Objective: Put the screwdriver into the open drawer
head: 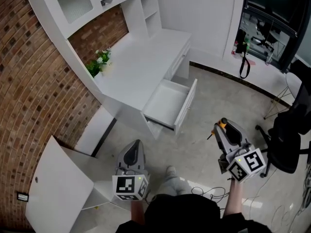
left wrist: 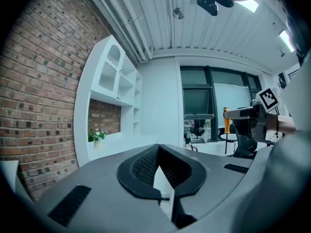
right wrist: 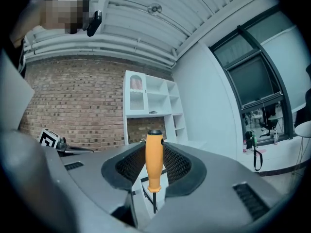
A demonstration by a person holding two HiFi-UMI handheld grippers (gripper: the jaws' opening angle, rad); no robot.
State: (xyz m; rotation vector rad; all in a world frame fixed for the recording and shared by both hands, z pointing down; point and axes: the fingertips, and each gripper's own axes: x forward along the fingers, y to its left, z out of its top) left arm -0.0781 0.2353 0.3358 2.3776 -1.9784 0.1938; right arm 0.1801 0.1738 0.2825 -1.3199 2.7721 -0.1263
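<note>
Right gripper (right wrist: pixel 155 176) clamps the orange screwdriver (right wrist: pixel 154 154) upright; I read my left gripper (left wrist: pixel 163 171) closed, empty; drawer (head: pixel 167 103) open.

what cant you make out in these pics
- screwdriver tip: in the right gripper view the shaft end is too thin and dark to read; in the head view it is too small.
- open drawer: in the head view its front panel hides the strip of the inside just behind it.
- small grey shelf item: in the head view it is too small to identify.
</note>
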